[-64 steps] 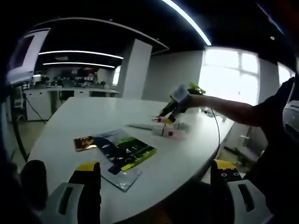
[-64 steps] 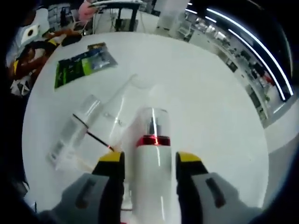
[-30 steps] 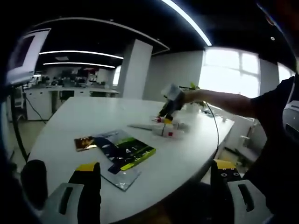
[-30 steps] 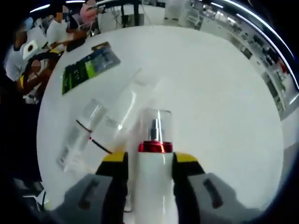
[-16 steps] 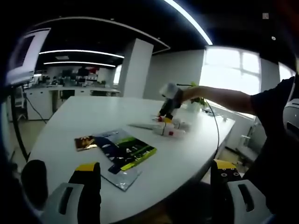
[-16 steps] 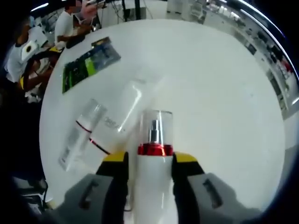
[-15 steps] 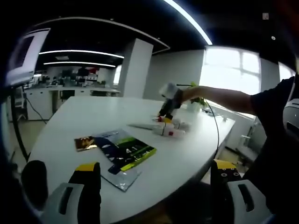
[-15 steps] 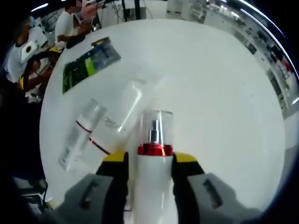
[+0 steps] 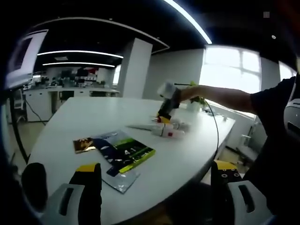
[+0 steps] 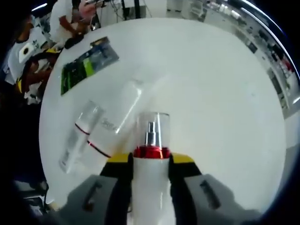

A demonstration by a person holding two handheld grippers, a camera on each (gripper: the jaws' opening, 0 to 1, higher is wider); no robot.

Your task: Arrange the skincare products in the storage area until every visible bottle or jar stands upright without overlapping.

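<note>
My right gripper (image 10: 149,159) is shut on a white spray bottle (image 10: 150,187) with a red band and a clear cap, held above the white table (image 10: 215,93). Below it, to the left, a white tube (image 10: 116,119) and a clear-capped bottle (image 10: 78,136) lie on their sides, side by side. In the left gripper view the right gripper (image 9: 165,104), on a person's outstretched arm, hovers over those lying products (image 9: 168,131) at the table's far side. My left gripper (image 9: 157,174) is open with nothing between its jaws, near the table's front edge.
A green-and-black packet (image 9: 125,152) lies on a silver pouch (image 9: 121,177) near the front of the table (image 9: 84,117), with a small brown sachet (image 9: 83,144) beside it. The packet (image 10: 84,63) also lies at the table's far left. People (image 10: 28,51) sit beyond that edge.
The right gripper has risen with the spray bottle still in it, and in the left gripper view it has drifted left over the lying products. The left gripper has stayed still.
</note>
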